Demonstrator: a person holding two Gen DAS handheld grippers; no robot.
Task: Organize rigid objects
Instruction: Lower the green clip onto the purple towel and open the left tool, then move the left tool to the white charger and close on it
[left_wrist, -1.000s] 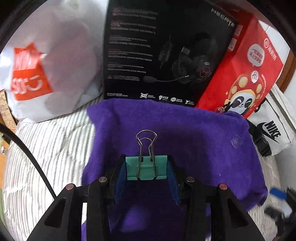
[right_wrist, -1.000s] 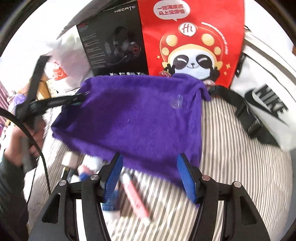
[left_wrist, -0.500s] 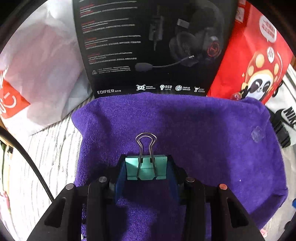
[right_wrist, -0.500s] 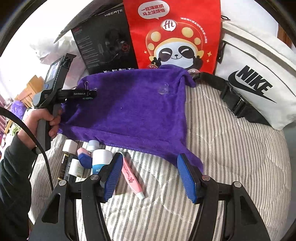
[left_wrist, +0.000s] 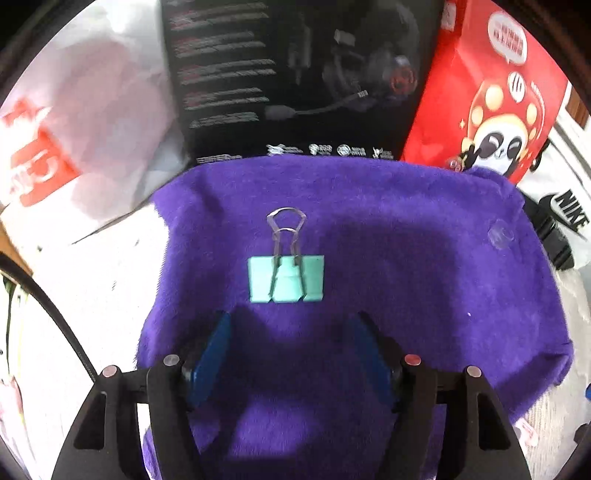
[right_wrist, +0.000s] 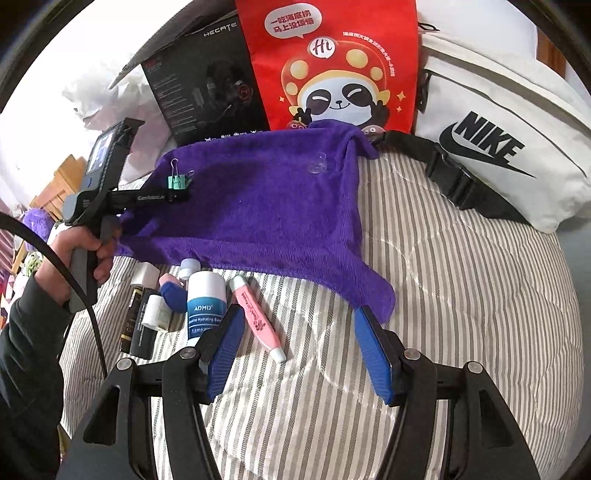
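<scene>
A mint-green binder clip (left_wrist: 286, 278) with wire handles lies on the purple towel (left_wrist: 388, 266), just ahead of my left gripper (left_wrist: 291, 321), which is open and empty. In the right wrist view the clip (right_wrist: 176, 181) sits at the towel's (right_wrist: 266, 206) left end, by the left gripper's tip (right_wrist: 181, 195). My right gripper (right_wrist: 297, 321) is open and empty above the striped bedding, near the towel's front corner. A pink tube (right_wrist: 255, 317), a white ADMD tube (right_wrist: 205, 306) and several small cosmetics lie left of it.
A black headset box (right_wrist: 207, 96), a red panda bag (right_wrist: 332, 66) and a white Nike bag (right_wrist: 498, 144) stand behind the towel. A white plastic bag (left_wrist: 74, 129) is at the far left. A clear suction cup (right_wrist: 317, 166) lies on the towel.
My left gripper opened and let go of the binder clip, which now lies on the towel; the gripper pulled back a little. The right gripper drew back toward the tubes.
</scene>
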